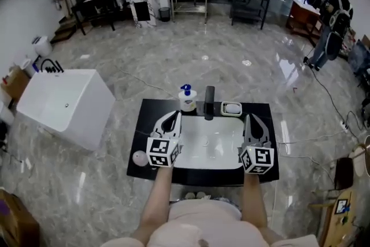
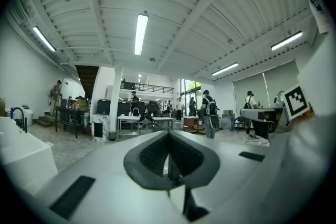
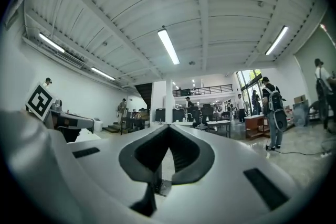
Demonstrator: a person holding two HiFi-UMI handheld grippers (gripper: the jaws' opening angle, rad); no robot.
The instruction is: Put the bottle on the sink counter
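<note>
A white bottle with a blue pump stands upright on the black sink counter, behind the white basin and just left of the dark faucet. My left gripper hovers over the basin's left edge, shut and empty, a little in front of the bottle. Over the basin's right edge my right gripper is also shut with nothing in it. Both gripper views look out level across the room; the left gripper and right gripper show their tips together, and the bottle is not seen in either.
A white soap dish sits right of the faucet. A small white round thing lies at the counter's front left. A white bathtub stands to the left on the floor. Tables and people fill the far room.
</note>
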